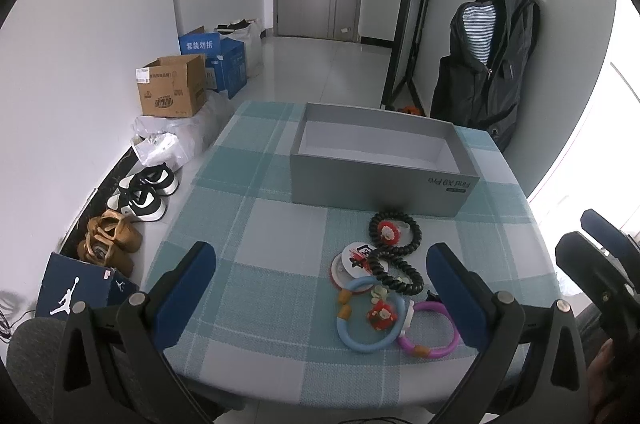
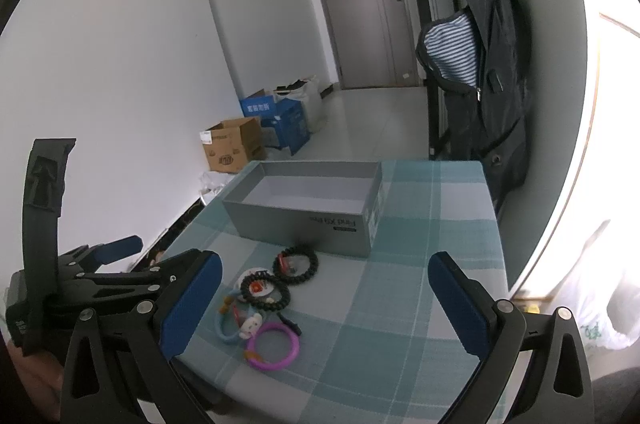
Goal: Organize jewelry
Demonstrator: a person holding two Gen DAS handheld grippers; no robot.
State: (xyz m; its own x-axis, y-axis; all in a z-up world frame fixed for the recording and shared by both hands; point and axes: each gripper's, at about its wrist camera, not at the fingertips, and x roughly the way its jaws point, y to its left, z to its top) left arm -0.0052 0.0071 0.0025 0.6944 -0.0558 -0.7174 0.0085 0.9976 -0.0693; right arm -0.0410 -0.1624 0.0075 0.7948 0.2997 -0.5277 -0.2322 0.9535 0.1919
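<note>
An open, empty grey box stands at the far side of the checked table; it also shows in the right wrist view. In front of it lies a pile of hair ties and rings: black spiral ties, a blue ring, a purple ring and a round white disc. My left gripper is open and empty, near the table's front edge before the pile. My right gripper is open and empty, right of the pile.
The table carries a teal checked cloth. Shoes, cardboard boxes and bags line the left wall on the floor. A dark jacket hangs at the right behind the table. The left gripper shows at the left of the right wrist view.
</note>
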